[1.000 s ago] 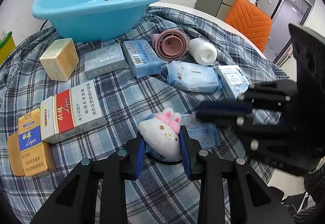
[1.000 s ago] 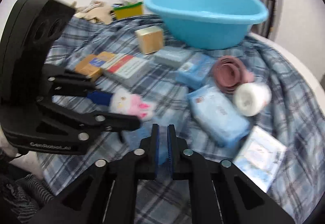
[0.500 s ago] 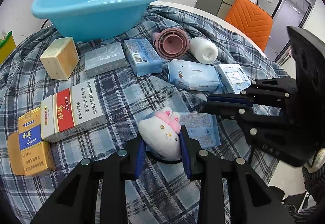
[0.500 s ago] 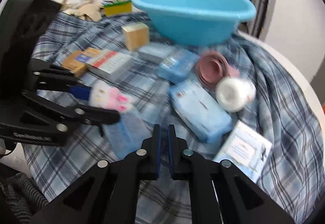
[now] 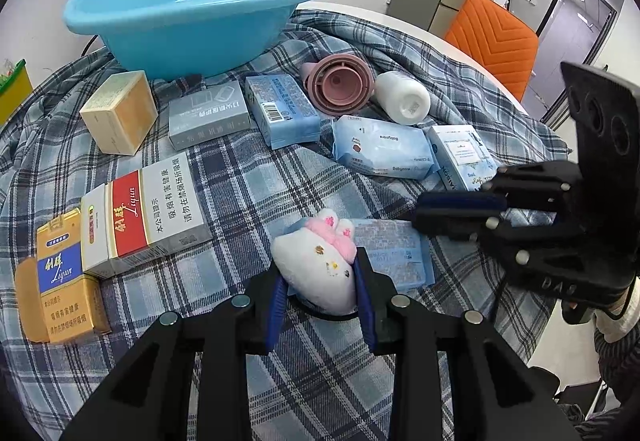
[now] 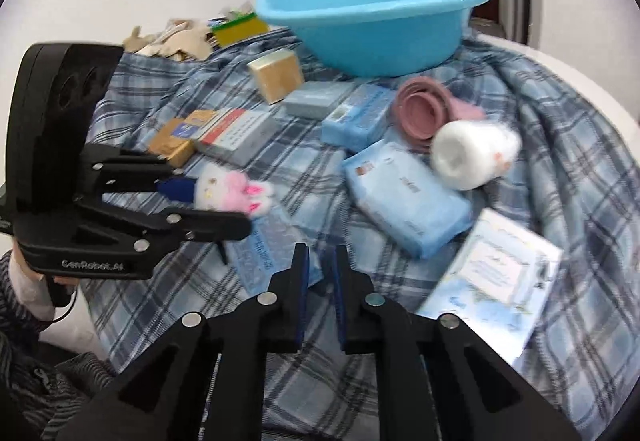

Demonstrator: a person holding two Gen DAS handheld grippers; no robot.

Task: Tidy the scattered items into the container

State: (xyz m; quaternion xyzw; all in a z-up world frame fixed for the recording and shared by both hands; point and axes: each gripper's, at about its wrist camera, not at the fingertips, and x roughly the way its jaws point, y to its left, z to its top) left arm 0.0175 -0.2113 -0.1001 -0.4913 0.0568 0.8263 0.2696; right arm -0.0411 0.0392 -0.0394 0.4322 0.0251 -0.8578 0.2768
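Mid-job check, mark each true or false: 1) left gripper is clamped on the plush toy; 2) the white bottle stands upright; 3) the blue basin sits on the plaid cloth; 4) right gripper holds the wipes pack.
1) True: the left gripper is shut on the plush toy.
2) False: the white bottle lies on its side.
3) True: the blue basin rests on the plaid cloth.
4) False: the right gripper holds nothing; its jaws are opening. The wipes pack lies apart.

Both wrist views angled down, close over table's near edge; shared: blue basin (image 5: 192, 1) (image 6: 376, 37) at far edge.
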